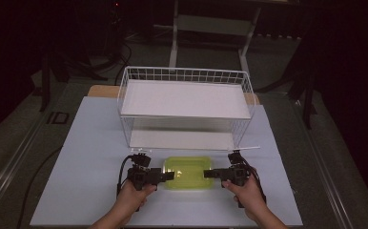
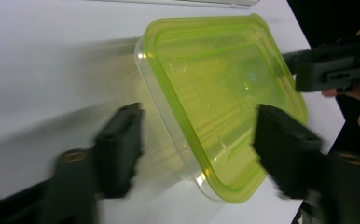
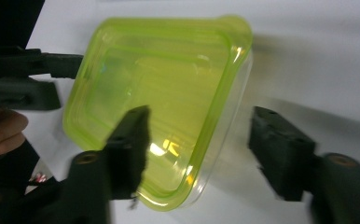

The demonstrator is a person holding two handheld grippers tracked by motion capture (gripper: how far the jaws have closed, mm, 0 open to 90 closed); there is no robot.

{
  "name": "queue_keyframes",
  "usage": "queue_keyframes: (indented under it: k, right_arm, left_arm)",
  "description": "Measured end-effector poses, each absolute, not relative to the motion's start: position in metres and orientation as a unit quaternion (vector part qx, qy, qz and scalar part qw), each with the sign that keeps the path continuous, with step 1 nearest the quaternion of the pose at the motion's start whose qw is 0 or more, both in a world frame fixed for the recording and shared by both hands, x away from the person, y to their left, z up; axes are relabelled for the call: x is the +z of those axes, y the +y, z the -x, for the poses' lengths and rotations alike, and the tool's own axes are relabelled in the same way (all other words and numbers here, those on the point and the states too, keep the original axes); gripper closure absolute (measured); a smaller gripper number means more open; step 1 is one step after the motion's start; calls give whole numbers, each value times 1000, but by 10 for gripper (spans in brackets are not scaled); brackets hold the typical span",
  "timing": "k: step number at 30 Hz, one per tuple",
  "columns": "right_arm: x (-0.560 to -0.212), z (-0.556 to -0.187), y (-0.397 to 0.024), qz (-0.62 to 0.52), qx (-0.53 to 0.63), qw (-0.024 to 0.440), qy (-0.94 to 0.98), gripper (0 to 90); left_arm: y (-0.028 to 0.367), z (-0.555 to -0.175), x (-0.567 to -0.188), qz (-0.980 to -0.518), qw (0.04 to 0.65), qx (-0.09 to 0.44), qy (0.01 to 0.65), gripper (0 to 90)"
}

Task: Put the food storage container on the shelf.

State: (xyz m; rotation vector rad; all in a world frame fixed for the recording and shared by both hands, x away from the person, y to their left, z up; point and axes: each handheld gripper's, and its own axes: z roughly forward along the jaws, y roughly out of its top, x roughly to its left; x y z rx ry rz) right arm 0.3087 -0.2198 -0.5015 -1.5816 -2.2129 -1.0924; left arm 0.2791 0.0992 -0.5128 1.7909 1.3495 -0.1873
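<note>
A clear plastic container with a yellow-green lid (image 1: 188,172) lies flat on the white table near its front edge. My left gripper (image 1: 168,175) reaches in at the container's left end and my right gripper (image 1: 209,173) at its right end, both pointing inward. In the left gripper view the container (image 2: 215,102) sits between the spread jaws of the left gripper (image 2: 199,140), one jaw over the lid and one beside the wall. The right gripper (image 3: 199,140) straddles the other end of the container (image 3: 159,93) the same way, with a gap at the outer jaw. Both are open.
A white wire rack (image 1: 184,98) with two shelves stands just behind the container; its lower shelf (image 1: 182,140) faces the front. The white table top (image 1: 91,157) extends to both sides. The surroundings are dark floor and stands.
</note>
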Motion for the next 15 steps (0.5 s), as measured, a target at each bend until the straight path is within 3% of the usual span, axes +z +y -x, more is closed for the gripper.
queue_keyframes:
  k: [4,8,10,15]
  right_arm:
    - [-503,-308,-218,546,-363,106,-748,588]
    - [-504,-310,-218,552,-354,111,-747,689]
    - [-505,-310,-219,554,-352,111,-746,702]
    - [-505,-310,-220,559,-357,116,-740,744]
  left_arm:
    - [101,-279,-514,-714,438,-77,541,507]
    - [102,-280,-518,-715,425,-87,548,623]
    - [102,-280,-519,-716,422,-83,550,687]
    - [101,-278,-520,-712,425,-82,553,715]
